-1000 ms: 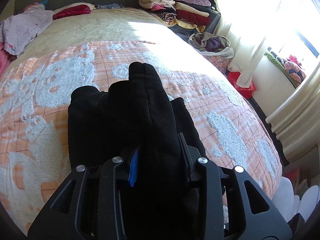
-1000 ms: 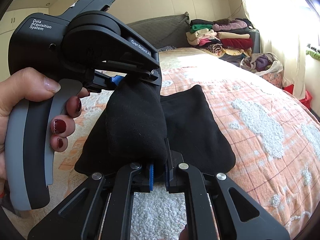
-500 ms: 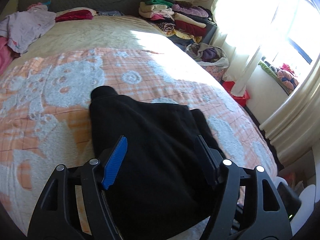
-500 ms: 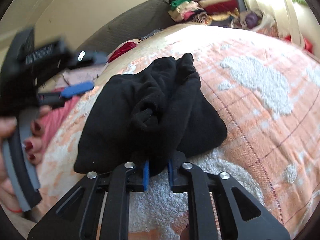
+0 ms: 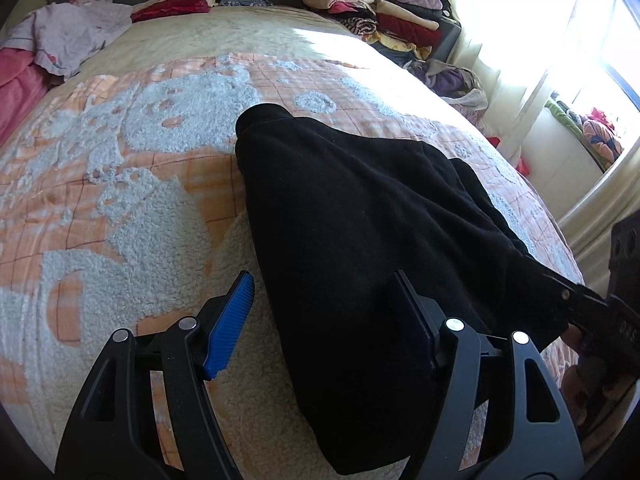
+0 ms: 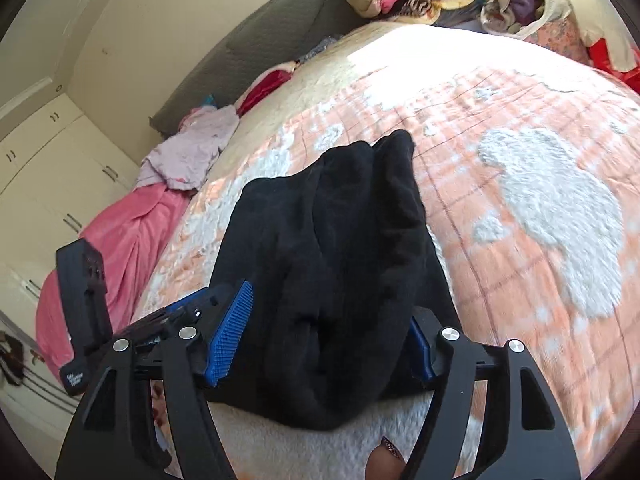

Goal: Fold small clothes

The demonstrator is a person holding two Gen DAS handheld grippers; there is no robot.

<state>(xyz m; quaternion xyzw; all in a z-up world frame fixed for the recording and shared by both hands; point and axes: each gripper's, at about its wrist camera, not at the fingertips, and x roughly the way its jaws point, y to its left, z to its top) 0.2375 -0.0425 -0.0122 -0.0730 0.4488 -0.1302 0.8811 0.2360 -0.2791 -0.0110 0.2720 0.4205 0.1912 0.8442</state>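
Nearest the left wrist camera, the left gripper (image 5: 326,320) is sitting with its jaws spread wide, the blue ribbed pad (image 5: 230,324) hanging over the bedcover and the other finger lying against the near end of the black fleece garment (image 5: 360,232), gripping nothing. In the right wrist view the right gripper (image 6: 328,332) is likewise standing with its jaws wide apart, one blue pad on either side of the garment's near end, and whether they are touching the cloth is hard to tell. The garment is lying folded into a long bundle on the orange-and-white fleecy bedcover (image 5: 120,200), its near end sitting between the fingers of both grippers and its narrower end pointing away up the bed. At the lower right edge of the left view, part of the right gripper's black body and a fingertip of the person's hand (image 5: 574,336) are showing beside the cloth. Further up the bed, a crumpled pale lilac garment (image 5: 68,36) is resting over a pink blanket (image 5: 16,88), with a dark red item (image 5: 172,6) beside it against the grey quilted headboard (image 6: 256,40). At the far corner a stack of folded clothes (image 5: 372,4) is sitting by the bright curtained window (image 5: 540,20), and white wardrobe doors (image 6: 44,168) are showing at the left of the right view
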